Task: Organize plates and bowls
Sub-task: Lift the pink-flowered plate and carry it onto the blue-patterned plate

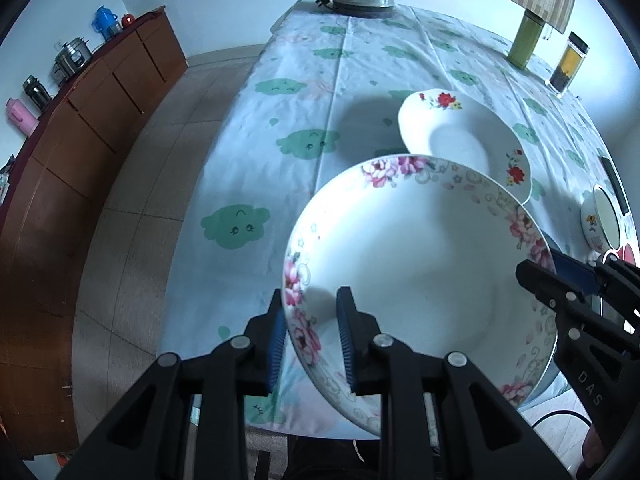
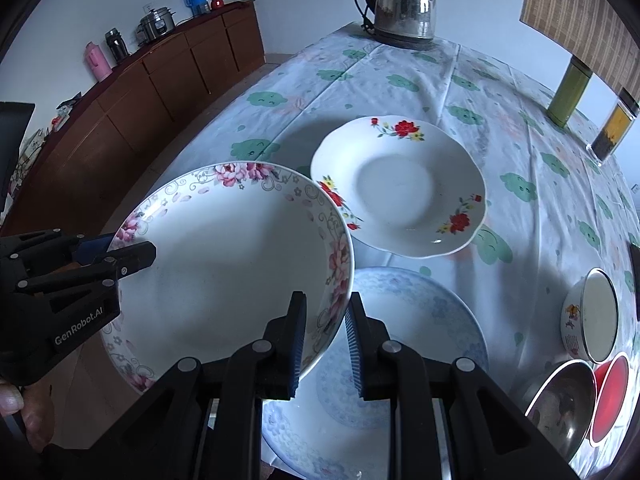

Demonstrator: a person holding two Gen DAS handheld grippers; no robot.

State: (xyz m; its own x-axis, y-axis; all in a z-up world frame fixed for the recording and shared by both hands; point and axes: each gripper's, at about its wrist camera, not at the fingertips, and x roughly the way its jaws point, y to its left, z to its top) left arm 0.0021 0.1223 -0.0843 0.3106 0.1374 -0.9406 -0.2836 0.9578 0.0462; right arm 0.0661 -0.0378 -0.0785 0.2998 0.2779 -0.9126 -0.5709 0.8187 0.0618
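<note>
Pink-flowered bowl [image 2: 224, 272] hangs tilted above the desk [image 1: 280, 128], clamped at opposite rims by both tongs. Left tongs [image 1: 310, 340] pinch its near rim, one blue pad outside and one inside; right tongs [image 2: 324, 344] do the same on the far side. "GenRobot.AI" reads in white on the left tool's body (seen from the right wrist), and "DAS" on the right one. Both tools point steeply down. Under the bowl lies a blue-patterned plate [image 2: 420, 320]; a red-flowered plate [image 2: 400, 188] sits just beyond it. Small bowls [image 2: 596, 316] cluster at the right edge, a steel kettle [image 2: 404, 4] at the far end.
</note>
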